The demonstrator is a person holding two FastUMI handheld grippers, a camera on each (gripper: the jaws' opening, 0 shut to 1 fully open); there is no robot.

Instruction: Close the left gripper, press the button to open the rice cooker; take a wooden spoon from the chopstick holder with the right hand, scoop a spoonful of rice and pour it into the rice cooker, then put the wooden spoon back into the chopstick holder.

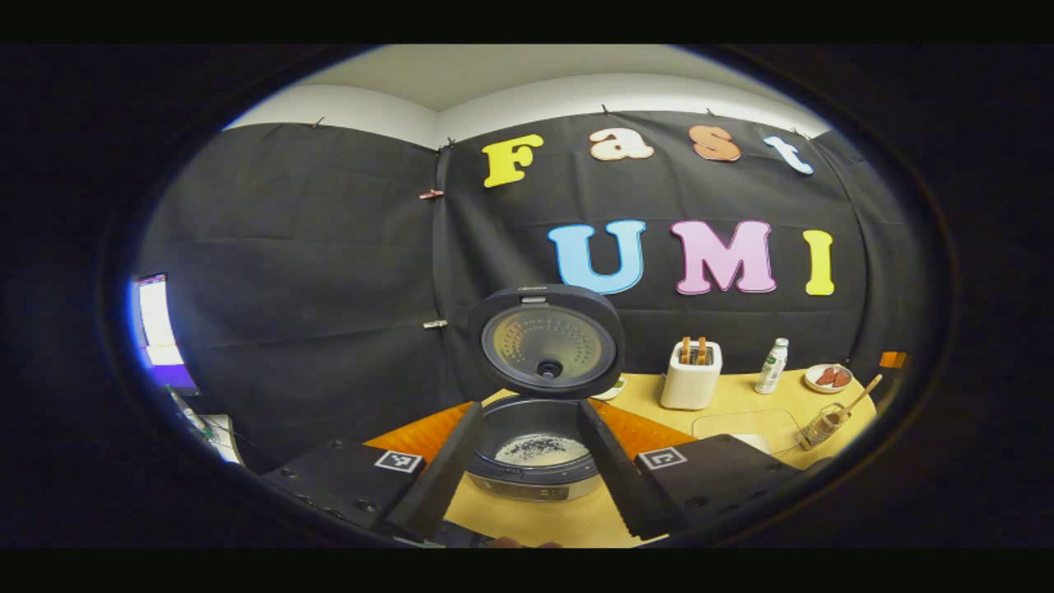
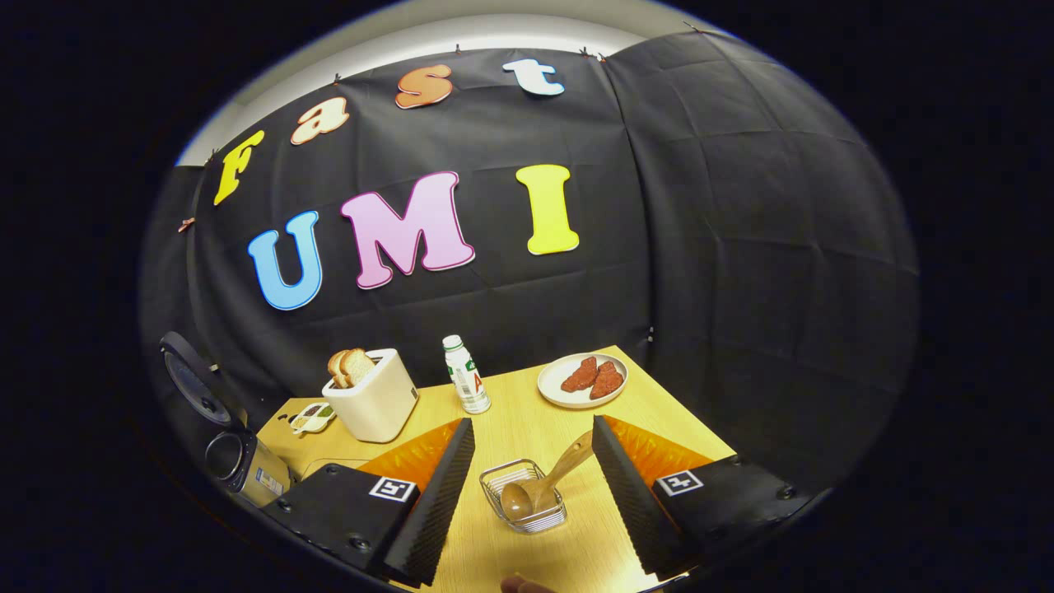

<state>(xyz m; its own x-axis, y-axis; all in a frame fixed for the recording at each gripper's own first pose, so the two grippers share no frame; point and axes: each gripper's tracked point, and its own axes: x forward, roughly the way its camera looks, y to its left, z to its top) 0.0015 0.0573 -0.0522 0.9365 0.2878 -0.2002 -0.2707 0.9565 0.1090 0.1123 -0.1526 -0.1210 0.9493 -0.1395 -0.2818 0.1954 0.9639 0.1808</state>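
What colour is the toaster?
Cream-white toaster, clearest in the right gripper view.

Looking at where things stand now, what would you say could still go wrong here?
The wooden spoon lies tilted in the wire chopstick holder, its handle leaning out over the rim; a nudge might tip the light holder. The rice cooker lid stands open between the open left gripper fingers, so a forward move could knock it. The bottle looks easy to topple.

Wooden spoon (image 2: 543, 482) in chopstick holder (image 2: 522, 496); toaster (image 2: 372, 395) left of bottle (image 2: 465, 375); plate (image 2: 582, 380) right, seemingly farthest back.
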